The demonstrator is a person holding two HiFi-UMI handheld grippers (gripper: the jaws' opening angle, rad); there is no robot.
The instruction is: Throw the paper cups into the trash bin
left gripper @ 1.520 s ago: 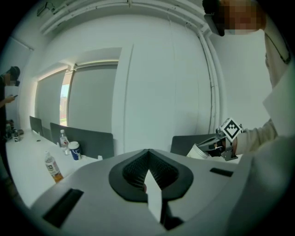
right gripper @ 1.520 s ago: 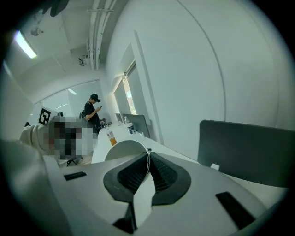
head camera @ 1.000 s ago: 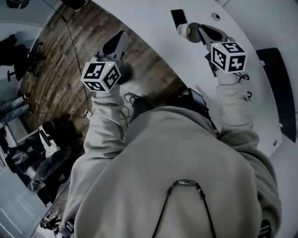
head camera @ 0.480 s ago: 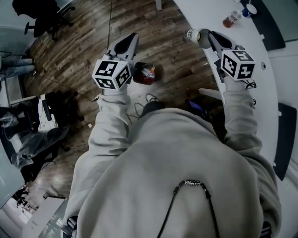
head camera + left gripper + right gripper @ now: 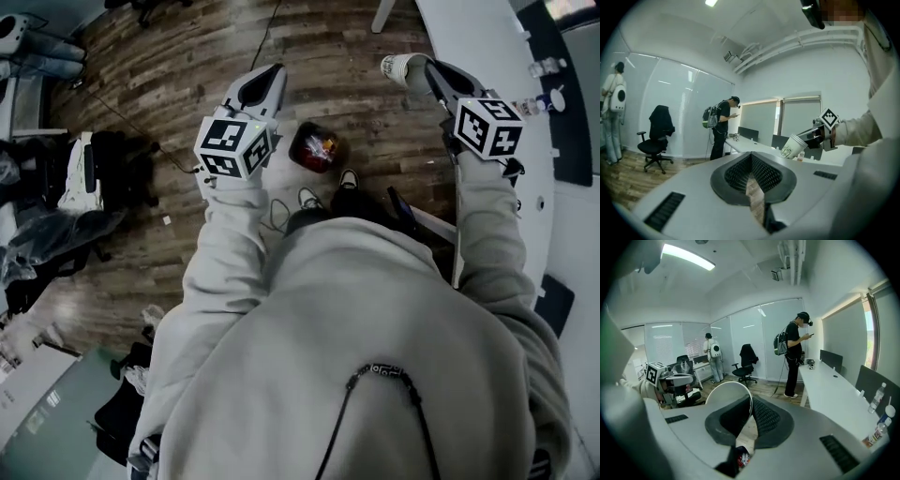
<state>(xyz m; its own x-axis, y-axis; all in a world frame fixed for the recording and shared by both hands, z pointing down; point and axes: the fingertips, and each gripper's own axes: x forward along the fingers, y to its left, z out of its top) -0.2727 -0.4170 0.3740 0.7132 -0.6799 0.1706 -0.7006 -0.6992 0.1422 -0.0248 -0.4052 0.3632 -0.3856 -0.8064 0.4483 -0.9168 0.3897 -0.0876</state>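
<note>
Paper cup (image 5: 397,67), partly hidden behind the right tongs (image 5: 429,67) pinching its wall; left tongs (image 5: 273,74) closed, empty; both arms reach forward.

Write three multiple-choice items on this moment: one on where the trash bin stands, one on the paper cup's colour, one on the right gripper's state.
1. Where does the trash bin stand?
A. on the white table
B. on the wooden floor
C. on an office chair

2. What colour is the paper cup?
A. red
B. white
C. blue

3. What state is the right gripper in?
A. open and empty
B. lying flat on the table
C. shut on the paper cup

Answers:
1. B, since the head view shows the trash bin down on the wooden floor.
2. B, since the left gripper view shows a white cup wall with dark print.
3. C, since the right gripper view shows the jaws clamped on the cup's rim.
</note>
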